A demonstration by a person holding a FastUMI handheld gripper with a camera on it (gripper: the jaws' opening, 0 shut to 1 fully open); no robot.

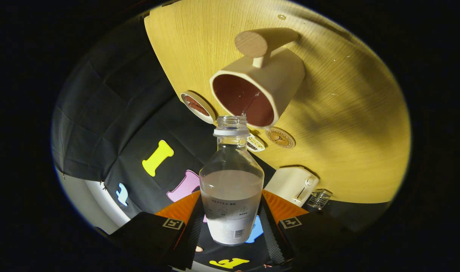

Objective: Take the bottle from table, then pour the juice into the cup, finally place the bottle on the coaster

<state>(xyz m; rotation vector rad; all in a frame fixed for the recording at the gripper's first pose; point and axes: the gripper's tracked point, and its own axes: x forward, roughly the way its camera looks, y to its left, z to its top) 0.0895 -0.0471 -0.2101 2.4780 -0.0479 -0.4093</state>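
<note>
Both jaws press on the uncapped bottle, tipped with its mouth at the cup on the worktop.

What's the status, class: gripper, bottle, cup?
Gripper shut on bottle. Uncapped mouth at cup rim, tilted toward it. Nothing between.

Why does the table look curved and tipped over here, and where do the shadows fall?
In the gripper view, the fisheye lens bows the pale wooden table, and the whole scene looks tilted. The cream mug with a dark red inside and the white toaster cast soft shadows. The clear plastic bottle of cloudy juice, clamped in the gripper, is sharp, and the table's outer parts darken.
</note>
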